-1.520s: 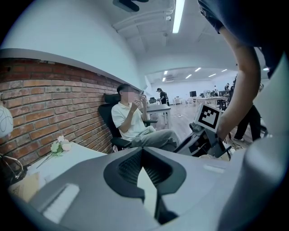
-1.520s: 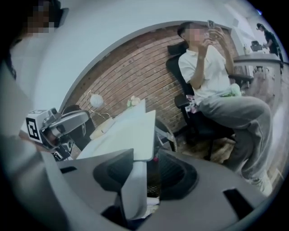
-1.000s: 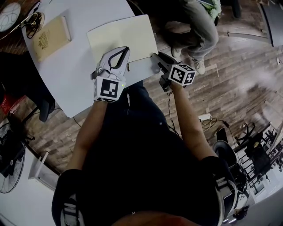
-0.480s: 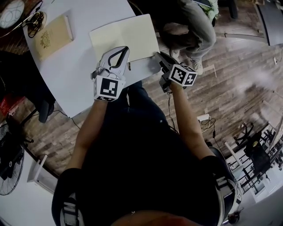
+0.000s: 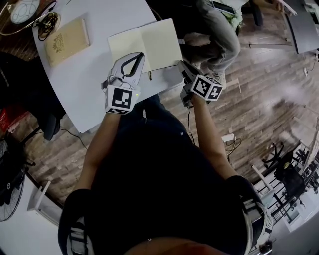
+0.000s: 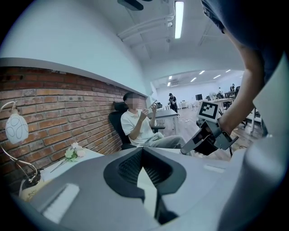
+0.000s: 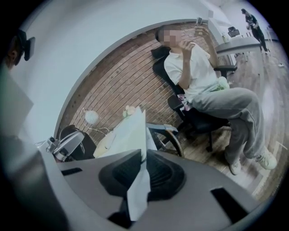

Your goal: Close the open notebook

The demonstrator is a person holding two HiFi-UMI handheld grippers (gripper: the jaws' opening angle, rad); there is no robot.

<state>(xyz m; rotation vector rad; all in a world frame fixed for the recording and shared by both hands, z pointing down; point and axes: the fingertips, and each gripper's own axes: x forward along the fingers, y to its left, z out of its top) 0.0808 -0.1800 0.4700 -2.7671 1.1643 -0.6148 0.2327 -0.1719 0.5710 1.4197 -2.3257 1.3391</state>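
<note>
The open notebook (image 5: 147,46) lies with cream pages up near the front edge of the white table (image 5: 84,84). My right gripper (image 5: 183,69) is at its right edge. In the right gripper view its jaws have just been closing, and my right gripper (image 7: 143,155) is shut on a pale sheet of the notebook (image 7: 132,131), which stands on edge between the pads. My left gripper (image 5: 133,59) hovers over the notebook's near left part with its fingertips meeting. In the left gripper view my left gripper (image 6: 143,151) shows only a pale strip behind the tips.
A closed tan book (image 5: 69,41) and a lamp with a white globe (image 5: 25,12) sit at the table's far left. A small pen-like thing (image 5: 149,75) lies by the notebook's near edge. A person in a chair (image 5: 219,35) sits just beyond the table's right side.
The right gripper stays at the notebook's right edge and sits a little higher. The left gripper has lifted slightly over the near left page. The head view has shifted.
</note>
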